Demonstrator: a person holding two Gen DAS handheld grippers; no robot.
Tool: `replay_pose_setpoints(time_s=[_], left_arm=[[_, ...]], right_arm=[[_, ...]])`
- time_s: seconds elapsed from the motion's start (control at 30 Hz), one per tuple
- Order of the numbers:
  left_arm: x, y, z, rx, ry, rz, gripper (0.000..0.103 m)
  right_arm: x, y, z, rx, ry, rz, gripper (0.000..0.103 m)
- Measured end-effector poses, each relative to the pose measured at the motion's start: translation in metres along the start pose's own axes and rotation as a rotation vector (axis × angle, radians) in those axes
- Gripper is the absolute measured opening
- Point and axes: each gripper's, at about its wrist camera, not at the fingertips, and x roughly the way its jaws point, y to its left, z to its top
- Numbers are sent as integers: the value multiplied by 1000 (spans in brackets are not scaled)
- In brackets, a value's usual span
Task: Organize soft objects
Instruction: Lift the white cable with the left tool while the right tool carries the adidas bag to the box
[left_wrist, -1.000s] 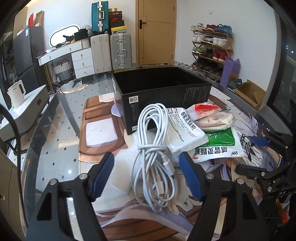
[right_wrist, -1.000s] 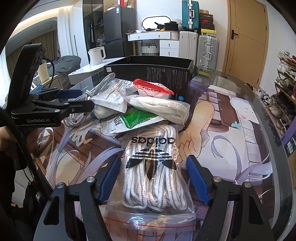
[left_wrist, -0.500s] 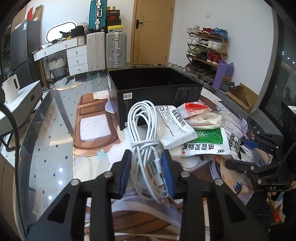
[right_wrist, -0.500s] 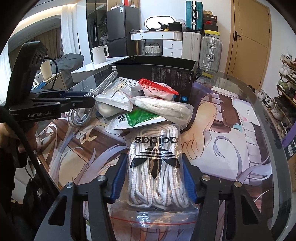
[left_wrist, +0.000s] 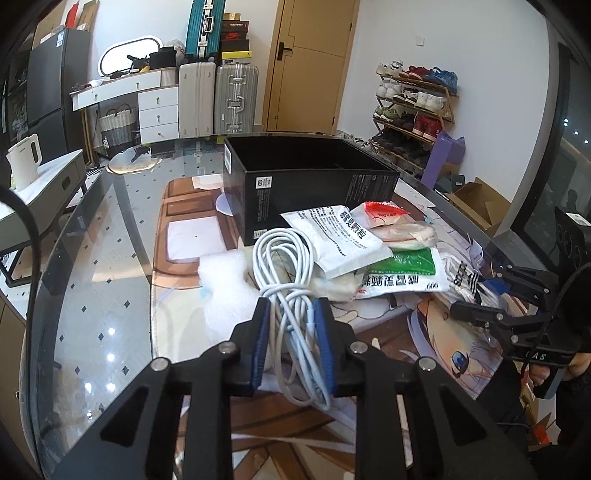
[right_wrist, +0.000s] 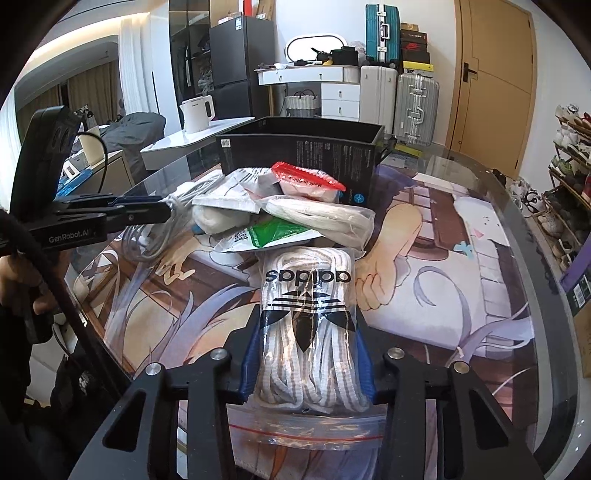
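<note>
1. The left gripper (left_wrist: 291, 343) is clamped on the coiled white charging cable (left_wrist: 291, 291), its blue pads pinching the bundled strands near the coil's middle. The cable lies on the printed desk mat (left_wrist: 436, 343), its loop end reaching toward 12 o'clock and the open black cardboard box (left_wrist: 314, 188).
2. The cable looks light and limp. Held at the middle, its loops should droop on both sides, and smooth strands could slide out of a loose pinch.
3. The right gripper (right_wrist: 304, 363) is closing on the clear zip bag of white shoelaces (right_wrist: 308, 328), pads already pressing both of its long sides. The bag sits at 6 o'clock from the heap of soft packets.
4. The bag seems light and squashy; its slick film may slip, so squeezing the lace bundle itself, not loose plastic, is the surer hold.
5. The white foil sachet (left_wrist: 340, 236) and green-and-white packet (left_wrist: 402, 273) lie stacked between cable and bag, touching the box front.
</note>
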Motion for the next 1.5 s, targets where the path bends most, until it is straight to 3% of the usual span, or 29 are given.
replay_pose_setpoints(time_s=[0.43, 0.73, 1.5], left_arm=[[19, -6, 2, 11, 64, 42, 32], [8, -6, 0, -2, 17, 14, 22], [-39, -10, 5, -23, -120, 5, 21]], right_arm=[[-8, -2, -1, 6, -10, -6, 43], [-19, -6, 1, 23, -45, -20, 43], [-57, -9, 36, 15, -167, -26, 43]])
